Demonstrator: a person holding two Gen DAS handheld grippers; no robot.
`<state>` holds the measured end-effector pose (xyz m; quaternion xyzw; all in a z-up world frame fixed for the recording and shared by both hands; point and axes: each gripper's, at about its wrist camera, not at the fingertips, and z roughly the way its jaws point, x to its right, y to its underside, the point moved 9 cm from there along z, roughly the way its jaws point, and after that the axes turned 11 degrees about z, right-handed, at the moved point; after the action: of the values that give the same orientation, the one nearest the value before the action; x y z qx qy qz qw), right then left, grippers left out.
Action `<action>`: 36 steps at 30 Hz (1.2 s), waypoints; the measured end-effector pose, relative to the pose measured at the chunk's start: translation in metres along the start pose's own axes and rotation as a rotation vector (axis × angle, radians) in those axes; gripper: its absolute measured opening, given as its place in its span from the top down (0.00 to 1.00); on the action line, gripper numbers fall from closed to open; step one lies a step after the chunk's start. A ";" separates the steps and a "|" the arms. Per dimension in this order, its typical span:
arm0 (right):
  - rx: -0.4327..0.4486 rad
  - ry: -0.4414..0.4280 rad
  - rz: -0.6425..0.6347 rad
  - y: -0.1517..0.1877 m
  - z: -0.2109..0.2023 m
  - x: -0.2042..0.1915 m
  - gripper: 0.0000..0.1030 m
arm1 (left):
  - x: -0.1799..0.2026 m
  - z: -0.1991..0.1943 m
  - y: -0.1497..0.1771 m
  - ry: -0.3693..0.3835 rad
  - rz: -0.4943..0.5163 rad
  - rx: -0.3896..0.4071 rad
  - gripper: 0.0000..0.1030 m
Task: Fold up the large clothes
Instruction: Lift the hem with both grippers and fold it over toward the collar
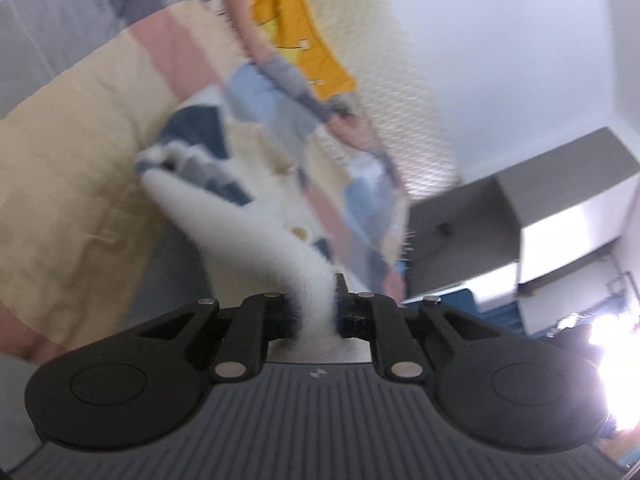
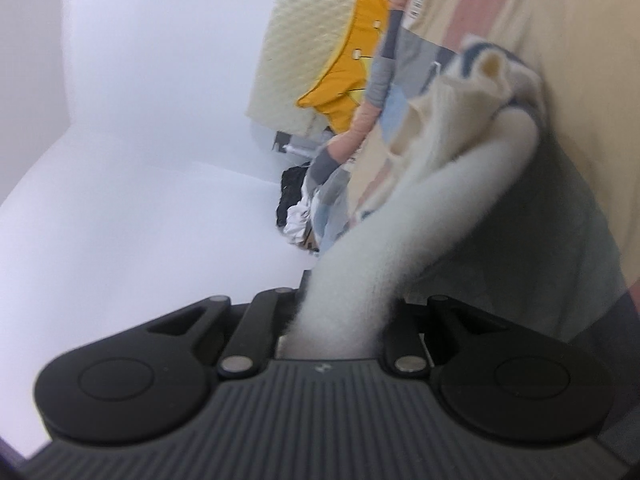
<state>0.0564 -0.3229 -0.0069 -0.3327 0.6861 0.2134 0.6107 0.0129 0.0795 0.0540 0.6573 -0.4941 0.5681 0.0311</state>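
A: What is each gripper doing in the two wrist views?

B: The left gripper point(image 1: 314, 304) is pinching a white fleecy band of the patchwork garment point(image 1: 256, 128) between its fingers, which are standing narrow with cloth filling the gap. The right gripper point(image 2: 340, 312) is clamping a similar white fuzzy fold of the same patchwork garment point(image 2: 452, 128), its jaws likewise closed onto the fabric.

A: Where is the garment lying relative to the grippers?

B: In the left wrist view the white band is rising from the fingers and curving up and left into the cream, pink, blue and grey panels, which are hanging in front of the camera. In the right wrist view the band is arching up and right toward a bunched cream fold, with the garment spreading along the right side of the frame. Both views are blurring, so finer seams cannot be told.

A: What is appearing behind it?

B: A yellow garment point(image 1: 304, 32) is hanging against a cream textured cloth point(image 1: 400, 92), and both are showing again in the right wrist view as the yellow garment point(image 2: 348, 80) and the cream textured cloth point(image 2: 304, 40). A grey cabinet point(image 1: 520, 200) is standing at the right of the left view, and a dark and white heap of clothes point(image 2: 294, 208) is lying beyond the right gripper.
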 end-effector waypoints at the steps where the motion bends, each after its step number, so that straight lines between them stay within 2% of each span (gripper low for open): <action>1: -0.005 -0.002 -0.010 0.002 -0.006 -0.007 0.84 | 0.011 -0.009 0.003 0.021 0.009 0.003 0.86; 4: -0.022 0.004 -0.052 0.016 -0.037 -0.025 0.83 | 0.040 -0.038 0.023 0.079 -0.006 0.004 0.86; 7: -0.049 0.009 -0.091 0.033 -0.066 -0.034 0.83 | 0.058 -0.066 0.046 0.093 -0.001 0.010 0.86; 13: -0.080 0.074 -0.061 0.052 -0.089 -0.020 0.82 | 0.054 -0.090 0.091 0.082 -0.049 -0.013 0.86; 17: -0.084 0.067 -0.009 0.052 -0.090 -0.009 0.81 | 0.043 -0.090 0.101 0.069 -0.058 0.001 0.86; 20: -0.085 0.059 -0.012 0.043 -0.082 -0.010 0.78 | 0.040 -0.078 0.087 0.053 -0.038 0.020 0.86; 23: -0.082 0.070 0.034 0.027 -0.065 -0.012 0.74 | 0.038 -0.056 0.057 0.023 -0.018 0.066 0.86; 25: -0.082 0.062 0.028 0.011 -0.046 -0.018 0.71 | 0.039 -0.033 0.035 -0.006 0.037 0.106 0.86; 28: -0.063 0.064 0.049 -0.013 -0.023 -0.019 0.70 | 0.031 0.007 0.005 -0.031 0.057 0.145 0.86; 30: -0.049 0.070 0.041 -0.032 -0.002 -0.020 0.70 | 0.017 0.034 -0.013 -0.049 0.018 0.152 0.86; 32: -0.040 0.079 0.024 -0.047 0.014 -0.021 0.70 | 0.004 0.059 -0.033 -0.026 -0.047 0.162 0.86; 34: -0.037 0.066 0.035 -0.062 0.031 -0.019 0.70 | -0.011 0.080 -0.053 -0.036 -0.099 0.179 0.86; 36: -0.014 0.065 0.062 -0.079 0.049 -0.013 0.70 | -0.021 0.102 -0.070 -0.039 -0.116 0.188 0.86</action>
<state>0.1472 -0.3405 0.0064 -0.3224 0.7143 0.2263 0.5785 0.1369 0.0666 0.0383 0.6958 -0.4000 0.5964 -0.0075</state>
